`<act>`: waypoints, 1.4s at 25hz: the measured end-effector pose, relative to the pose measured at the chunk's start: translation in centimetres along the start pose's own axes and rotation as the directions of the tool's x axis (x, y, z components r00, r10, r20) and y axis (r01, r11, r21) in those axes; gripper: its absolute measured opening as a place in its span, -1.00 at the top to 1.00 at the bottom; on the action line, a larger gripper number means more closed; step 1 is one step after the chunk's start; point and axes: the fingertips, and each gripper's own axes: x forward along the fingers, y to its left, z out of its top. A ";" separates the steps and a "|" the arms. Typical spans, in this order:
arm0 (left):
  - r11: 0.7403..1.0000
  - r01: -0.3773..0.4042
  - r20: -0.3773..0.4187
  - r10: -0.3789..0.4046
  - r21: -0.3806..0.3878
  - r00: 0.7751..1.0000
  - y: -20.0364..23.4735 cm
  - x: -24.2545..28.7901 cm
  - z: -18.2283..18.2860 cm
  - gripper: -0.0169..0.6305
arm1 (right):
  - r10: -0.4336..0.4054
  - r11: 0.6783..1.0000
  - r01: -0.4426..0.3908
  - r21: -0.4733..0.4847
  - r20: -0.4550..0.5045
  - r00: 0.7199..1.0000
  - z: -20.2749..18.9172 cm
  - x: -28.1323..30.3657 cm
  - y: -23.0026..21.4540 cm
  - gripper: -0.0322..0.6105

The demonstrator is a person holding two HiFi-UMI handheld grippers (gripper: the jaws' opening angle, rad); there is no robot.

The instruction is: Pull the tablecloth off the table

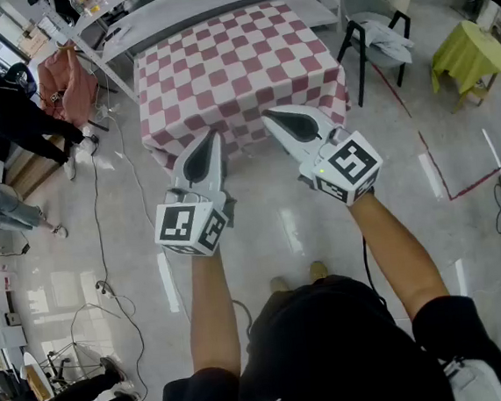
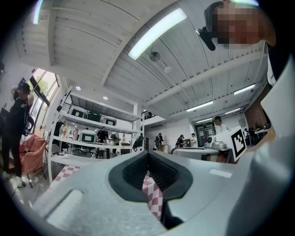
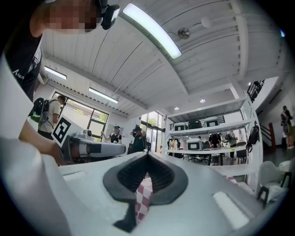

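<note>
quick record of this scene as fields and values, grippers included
tablecloth: pink-and-white checked, draped over the table, near side hanging down
left hand-held gripper: shut on the tablecloth's near edge
right hand-held gripper: shut on the same edge, beside the left one
chair: right of the table, apart from it
task state: tablecloth gripped, not yet pulled off

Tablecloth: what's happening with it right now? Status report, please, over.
Both shut on the tablecloth, near edge: left gripper, right gripper. It lies spread, not yet pulled off. A chair stands to its right, apart.
</note>
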 end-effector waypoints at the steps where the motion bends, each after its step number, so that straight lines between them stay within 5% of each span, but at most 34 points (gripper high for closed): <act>1: 1.000 0.000 -0.001 0.000 0.002 1.000 0.0 0.2 -0.1 0.92 | 0.003 1.000 -0.003 0.002 0.002 1.000 -0.1 0.1 -0.2 0.90; 23: 0.996 -0.082 0.005 0.082 0.035 0.997 0.1 5.8 -0.8 0.92 | 0.016 1.000 -0.016 0.014 0.034 0.999 -1.1 -1.0 -7.4 0.90; 28: 0.996 -0.090 0.012 0.090 0.023 0.996 5.0 9.5 -0.3 0.92 | 0.006 1.000 -0.006 0.009 0.018 1.000 -0.8 4.1 -11.0 0.90; 33: 0.997 -0.077 0.011 0.077 -0.005 0.997 16.3 13.1 -0.7 0.92 | -0.021 1.000 0.021 -0.008 -0.029 0.999 -2.3 14.9 -13.4 0.90; 35: 0.997 -0.071 0.019 0.071 0.016 0.997 16.2 14.6 -2.1 0.92 | -0.026 0.999 0.026 -0.026 -0.020 0.999 -3.4 14.8 -15.0 0.90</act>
